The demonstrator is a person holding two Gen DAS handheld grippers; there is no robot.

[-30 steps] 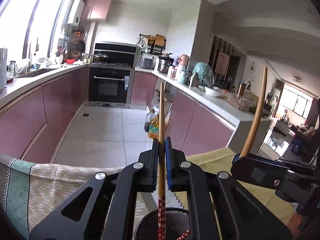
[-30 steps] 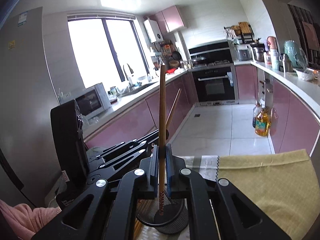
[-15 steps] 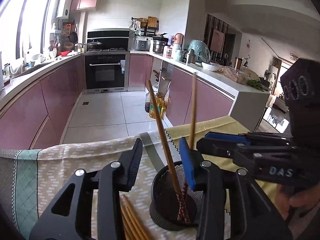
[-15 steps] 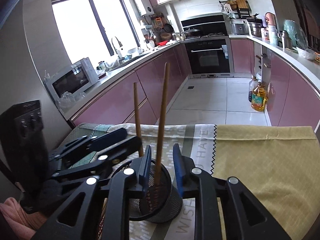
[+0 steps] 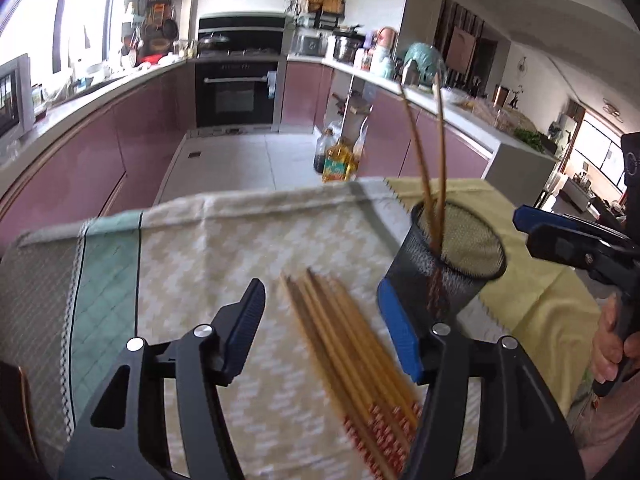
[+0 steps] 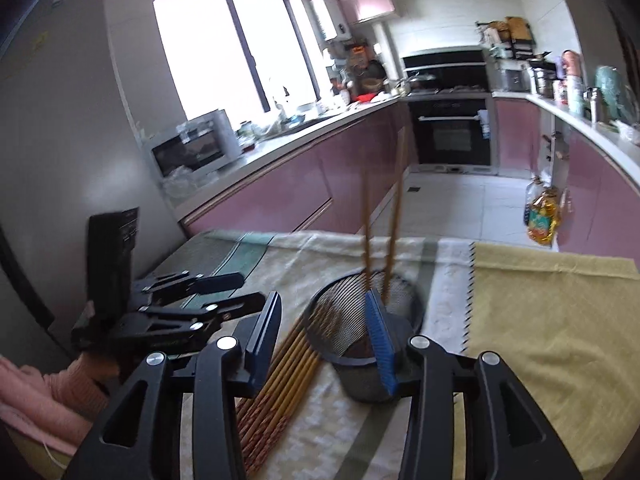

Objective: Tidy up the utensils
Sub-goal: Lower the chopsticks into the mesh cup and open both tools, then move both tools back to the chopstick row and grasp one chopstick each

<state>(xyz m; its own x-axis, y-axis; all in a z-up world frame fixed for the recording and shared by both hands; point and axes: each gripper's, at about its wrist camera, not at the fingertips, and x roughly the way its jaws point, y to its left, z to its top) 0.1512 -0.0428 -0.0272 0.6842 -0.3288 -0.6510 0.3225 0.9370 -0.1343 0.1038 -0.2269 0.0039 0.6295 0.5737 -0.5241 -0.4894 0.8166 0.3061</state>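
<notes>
Two hand-held grippers (image 5: 322,324) (image 6: 326,336) agape, empty; pink sleeve (image 6: 48,396) only in right view, bare hand (image 5: 612,340) in left.

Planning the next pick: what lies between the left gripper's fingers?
In the left wrist view, the left gripper is open over the bundle of chopsticks lying on the patterned cloth.

The left gripper (image 5: 320,326) is tilting downward beside the mesh cup (image 5: 444,264), its jaws having just been opening, nothing between the pads. The right gripper (image 6: 324,338) is angling down on the cup's other side, jaws likewise just opening and empty. A hand (image 5: 612,344) is gripping its handle.
</notes>
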